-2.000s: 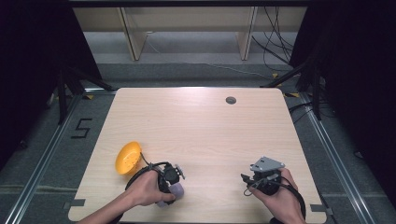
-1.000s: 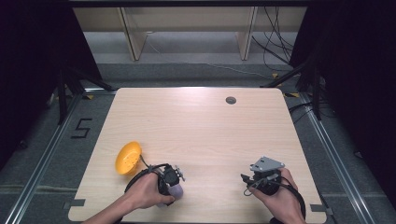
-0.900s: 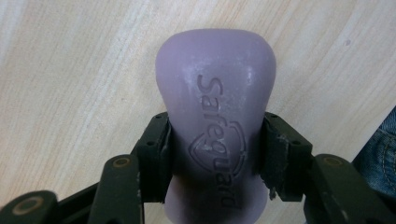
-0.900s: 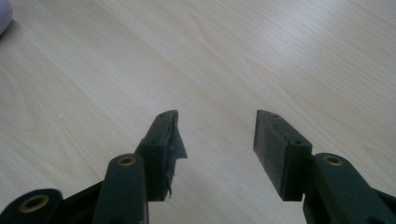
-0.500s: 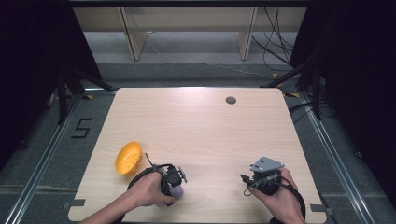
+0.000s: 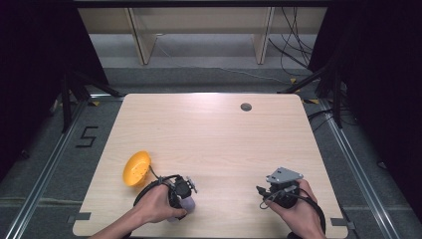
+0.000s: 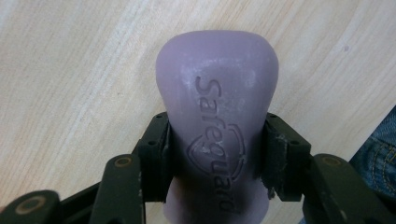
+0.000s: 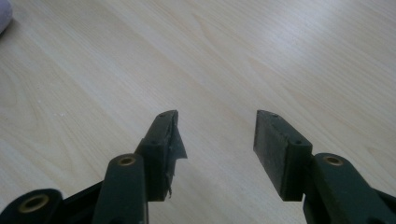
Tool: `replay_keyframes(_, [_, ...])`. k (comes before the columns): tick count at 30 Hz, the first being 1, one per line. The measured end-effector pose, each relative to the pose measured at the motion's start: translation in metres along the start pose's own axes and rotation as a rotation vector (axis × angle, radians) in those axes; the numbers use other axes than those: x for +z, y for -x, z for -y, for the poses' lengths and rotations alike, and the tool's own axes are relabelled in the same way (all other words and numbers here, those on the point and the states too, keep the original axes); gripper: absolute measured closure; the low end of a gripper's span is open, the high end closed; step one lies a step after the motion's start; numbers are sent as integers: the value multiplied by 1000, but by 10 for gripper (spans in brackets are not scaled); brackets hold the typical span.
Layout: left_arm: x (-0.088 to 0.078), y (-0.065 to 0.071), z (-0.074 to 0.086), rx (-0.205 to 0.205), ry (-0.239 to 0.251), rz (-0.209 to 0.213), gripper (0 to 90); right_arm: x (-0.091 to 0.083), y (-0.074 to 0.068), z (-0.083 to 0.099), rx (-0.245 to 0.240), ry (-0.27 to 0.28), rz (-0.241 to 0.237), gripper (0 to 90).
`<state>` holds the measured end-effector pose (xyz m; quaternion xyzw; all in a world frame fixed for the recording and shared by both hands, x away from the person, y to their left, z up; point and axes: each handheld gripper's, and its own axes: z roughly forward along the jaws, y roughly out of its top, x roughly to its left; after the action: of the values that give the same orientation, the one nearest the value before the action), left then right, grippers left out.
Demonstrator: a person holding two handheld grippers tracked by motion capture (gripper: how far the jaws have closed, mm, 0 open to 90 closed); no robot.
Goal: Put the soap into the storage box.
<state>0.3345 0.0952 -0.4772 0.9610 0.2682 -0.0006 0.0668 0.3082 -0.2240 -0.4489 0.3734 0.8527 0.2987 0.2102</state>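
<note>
A purple soap bar [image 7: 217, 107] with an embossed brand name lies on the wooden table [image 6: 209, 134] near its front edge. My left gripper [image 7: 217, 140] is shut on it, both pads pressed against its sides; the jaws have just been closing on it. In the high view the left gripper [image 6: 180, 191] points down over the soap bar [image 6: 187, 204], partly covered by the hand. My right gripper [image 8: 217, 135] stands open over bare wood with nothing between its jaws. From above, the right gripper [image 6: 281, 186] rests at the front right.
An orange bowl [image 6: 136, 168] lies tilted just left of the left hand. A small dark round hole [image 6: 246, 106] sits near the table's far edge. A corner of the soap bar [image 8: 3, 18] shows far left in the right gripper view.
</note>
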Motion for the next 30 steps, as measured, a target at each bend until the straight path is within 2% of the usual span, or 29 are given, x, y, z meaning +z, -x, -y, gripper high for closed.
replay_keyframes(9, [-5,2,2,-18,32,-3,490,0,0,0,-5,3,1,503])
replay_keyframes(15, [-11,0,3,-48,69,-4,490,0,0,0,-6,5,3,503])
replay_keyframes(16, [-13,-1,3,-49,62,-4,490,0,0,0,-4,5,3,503])
replay_keyframes(18, [-14,-2,4,-67,79,-9,490,0,0,0,-4,5,2,503])
replay_keyframes(19, [-16,-4,4,-75,71,-7,490,0,0,0,-4,6,2,503])
replay_keyframes(20, [-17,-5,5,-106,78,0,490,0,0,0,-4,6,3,503])
replay_keyframes(22, [-18,-6,5,-110,78,3,490,0,0,0,-3,6,2,503])
replay_keyframes(25, [-21,-7,6,-153,93,3,490,0,0,0,-5,5,3,503])
replay_keyframes(29, [-24,-9,6,-164,82,-5,490,0,0,0,-4,5,3,503])
replay_keyframes(30, [-25,-10,6,-180,92,-7,490,0,0,0,-4,5,3,503])
